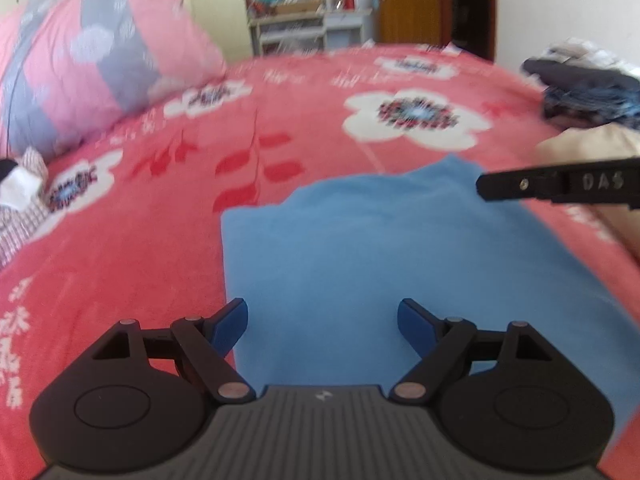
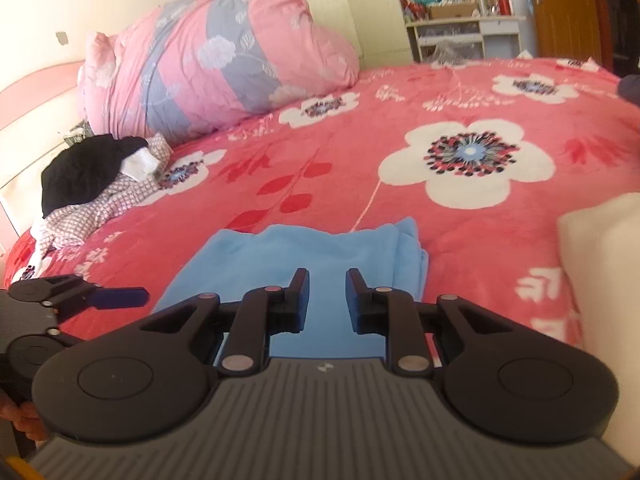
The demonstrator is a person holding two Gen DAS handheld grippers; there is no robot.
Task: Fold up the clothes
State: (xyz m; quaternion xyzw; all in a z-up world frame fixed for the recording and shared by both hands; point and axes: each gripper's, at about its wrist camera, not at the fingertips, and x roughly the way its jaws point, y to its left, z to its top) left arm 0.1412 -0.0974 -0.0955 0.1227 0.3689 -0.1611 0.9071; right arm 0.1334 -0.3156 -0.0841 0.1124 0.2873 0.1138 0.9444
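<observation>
Blue fleece garment (image 1: pixel 360 256) lies folded flat on the red flowered bed (image 1: pixel 160 248), directly ahead at 12 o'clock of both tools. Spread wide with nothing between its pads, the left hand-held gripper (image 1: pixel 322 322) hovers released over the cloth's near edge. At its 2 o'clock, the right hand-held gripper (image 2: pixel 327 300) stands narrowly parted, gripping nothing; a dark clothes pile (image 1: pixel 588 92) sits farther off.

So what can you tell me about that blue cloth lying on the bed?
The light blue, fleece-looking garment lies flat on the red flowered bedspread, already folded into a rough rectangle. Several layered edges stack along its right side, and its far edge is slightly uneven. Both claws hover above its near end, neither gripping it. Nothing else rests on it.
</observation>
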